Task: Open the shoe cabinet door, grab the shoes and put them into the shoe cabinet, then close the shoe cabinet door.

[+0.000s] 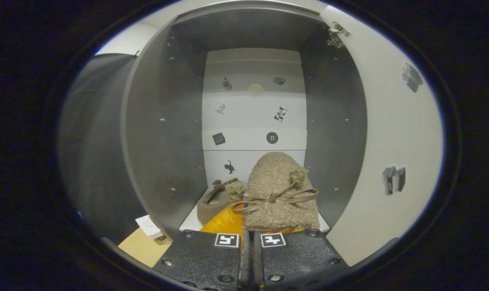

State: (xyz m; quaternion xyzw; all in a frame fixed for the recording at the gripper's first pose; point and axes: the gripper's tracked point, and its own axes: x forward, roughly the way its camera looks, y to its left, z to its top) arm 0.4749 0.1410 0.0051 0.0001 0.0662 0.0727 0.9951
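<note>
Fingers [250,242] nearly closed, apparently pinching fuzzy shoe [279,190] at cabinet [163,133] mouth; push deeper beside other shoe [214,202], then release gently.

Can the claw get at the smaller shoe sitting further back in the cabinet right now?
Probably not directly. The claw is shut on the near fuzzy shoe with the bow, which sits ahead of the fingers and partly blocks the way to the back shoe.
</note>
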